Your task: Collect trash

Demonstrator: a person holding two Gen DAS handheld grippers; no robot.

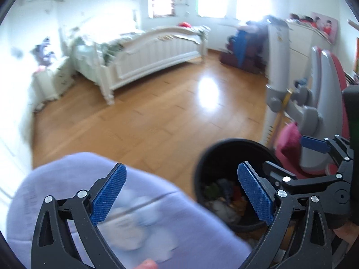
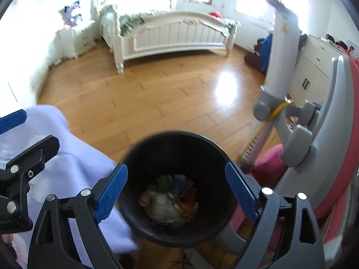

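A bedroom with a wooden floor (image 2: 139, 103) is filling both views, a white bed (image 2: 175, 38) sitting along the far wall in the upper middle of the frame under bright windows. A black trash bin (image 2: 179, 235) is standing on the floor in the lower centre of the right wrist view, with mixed trash (image 2: 170, 199) lying at its bottom: pale crumpled paper plus green, blue, red and orange scraps, too blurred to name further. A lilac cloth-covered surface (image 2: 74, 168) is lying just left of the bin, and a grey and pink chair (image 2: 325, 134) is standing at the right edge.

The right tongs (image 2: 176, 190) are hanging spread wide above the bin mouth, nothing between their blue pads. The left tongs (image 1: 181, 197) are likewise gaping wide and empty, one pad over the lilac surface and the other over the bin (image 1: 202, 179), which is sitting at the lower right of that view.
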